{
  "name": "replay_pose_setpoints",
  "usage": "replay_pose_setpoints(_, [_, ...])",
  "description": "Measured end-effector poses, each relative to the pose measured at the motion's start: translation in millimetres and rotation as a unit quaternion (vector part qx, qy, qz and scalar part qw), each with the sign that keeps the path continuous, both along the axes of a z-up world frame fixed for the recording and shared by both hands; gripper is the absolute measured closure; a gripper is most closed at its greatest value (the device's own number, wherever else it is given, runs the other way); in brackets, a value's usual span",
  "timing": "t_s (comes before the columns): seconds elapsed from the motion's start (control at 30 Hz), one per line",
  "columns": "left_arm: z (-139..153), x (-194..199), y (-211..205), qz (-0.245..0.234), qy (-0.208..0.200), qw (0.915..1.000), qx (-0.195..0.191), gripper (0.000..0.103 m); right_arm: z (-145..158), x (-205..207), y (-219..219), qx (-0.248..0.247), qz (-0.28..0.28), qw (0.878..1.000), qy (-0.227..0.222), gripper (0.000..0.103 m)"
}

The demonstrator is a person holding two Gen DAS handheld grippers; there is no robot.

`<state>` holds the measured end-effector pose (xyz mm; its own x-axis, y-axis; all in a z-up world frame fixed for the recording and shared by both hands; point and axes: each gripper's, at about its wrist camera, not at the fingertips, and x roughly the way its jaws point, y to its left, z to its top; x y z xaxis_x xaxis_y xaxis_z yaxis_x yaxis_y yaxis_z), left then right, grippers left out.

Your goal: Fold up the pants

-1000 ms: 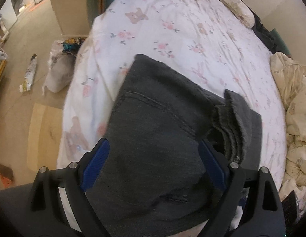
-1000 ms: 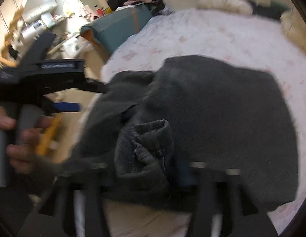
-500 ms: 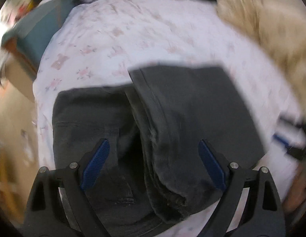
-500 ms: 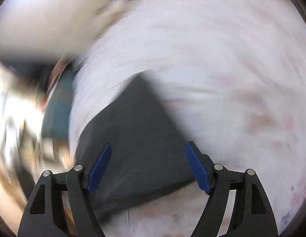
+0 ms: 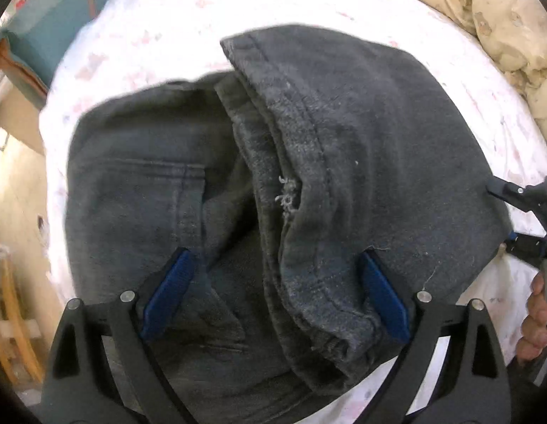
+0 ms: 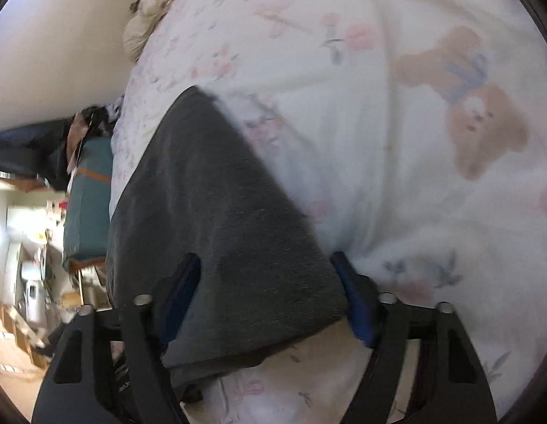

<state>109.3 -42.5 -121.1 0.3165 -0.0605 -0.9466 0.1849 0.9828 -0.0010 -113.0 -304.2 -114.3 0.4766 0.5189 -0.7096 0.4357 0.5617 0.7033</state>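
- Pants (image 5: 361, 148), dark grey, are lying folded on the bed sheet (image 5: 174, 10), close to the bed's near edge; the sheet is showing all around the far and right sides of them.
- Upper folded layer is sitting on the right part of the stack, its hem edge running diagonally across the middle; a small frayed spot is showing on that hem.
- Lower layer is sticking out on the left, with a pocket seam visible.
- Left gripper (image 5: 273, 296) is hovering over the near end of the pants, blue pads spread wide, gripping nothing; fabric is sitting between the fingers in view, but whether they are touching it I cannot tell.
- Right gripper (image 6: 269, 296) is also spread wide, released, with a corner of the pants (image 6: 216, 212) lying between its pads; the right pad is sitting just beside the cloth edge.
- From the left wrist view, the right gripper (image 5: 524, 219) is showing at the right edge of the pants, with a hand (image 5: 536, 318) holding it.
- Cream quilt (image 5: 485, 10) is bunching at the far right corner of the bed.
- Teal box (image 6: 87, 198) is standing beside the bed's left side.
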Motion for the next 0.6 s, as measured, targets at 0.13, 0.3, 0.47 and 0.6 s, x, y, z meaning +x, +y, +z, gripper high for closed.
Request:
replay_pose_setpoints(0.13, [11,-1,4,0.009,0.000,0.9999,0.005,0.010,23,-1,-3,-0.029,0.010,0.999,-0.034,0.083])
replay_pose_setpoints(0.3, [64,2,26,0.053,-0.015,0.9975,-0.044,0.011,82,-9,11,-0.068,0.053,0.987,-0.138,0.087])
replay_pose_setpoints(0.47, [126,37,21,0.053,-0.026,0.9958,-0.070,0.011,129,-14,53,-0.110,0.127,0.955,-0.244,0.087])
replay_pose_setpoints(0.6, [146,84,-17,0.004,0.013,0.9979,-0.063,0.011,142,-18,80,-0.119,0.178,0.935,-0.284,0.087])
